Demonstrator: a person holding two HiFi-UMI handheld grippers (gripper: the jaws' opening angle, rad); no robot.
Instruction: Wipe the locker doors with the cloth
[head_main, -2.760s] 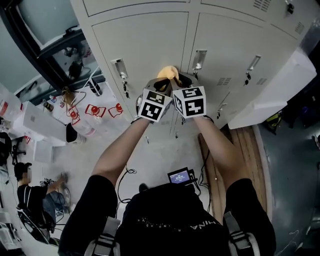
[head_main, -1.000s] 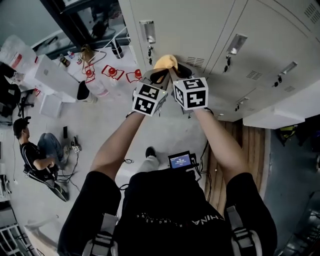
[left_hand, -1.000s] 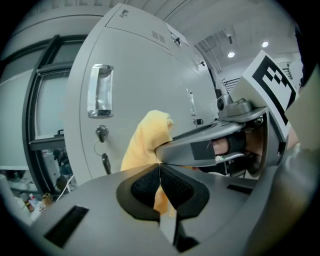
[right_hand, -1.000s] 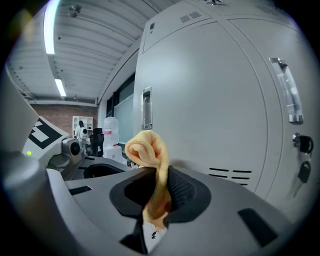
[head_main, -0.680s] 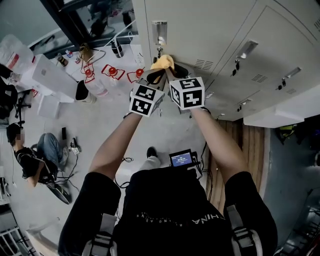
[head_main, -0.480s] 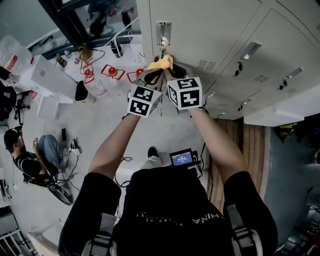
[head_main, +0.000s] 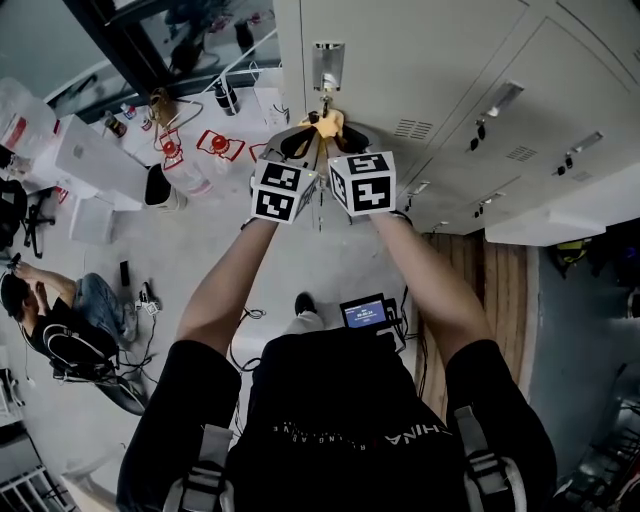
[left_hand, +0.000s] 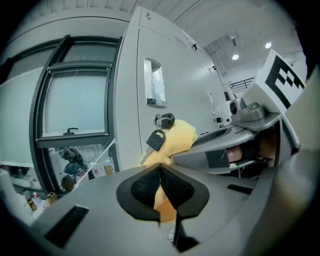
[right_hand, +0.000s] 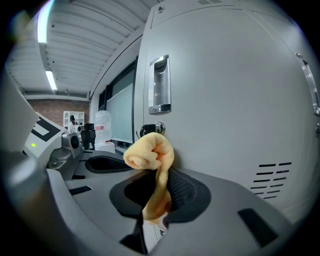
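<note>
At centre frame, my right gripper (right_hand: 156, 195) has its jaws clamped on the yellow cloth (right_hand: 148, 150). My left gripper (left_hand: 160, 187) pinches the same cloth. Its bunched end lies against the locker door (right_hand: 225, 100), just below the keyed lock (right_hand: 150, 129).

We look steeply down from the head; each gripper view sits close behind its jaws, facing the locker door (head_main: 400, 60); all share its lock (left_hand: 165, 120).

No legible text, shirt print (head_main: 340, 437) too blurred to read
</note>
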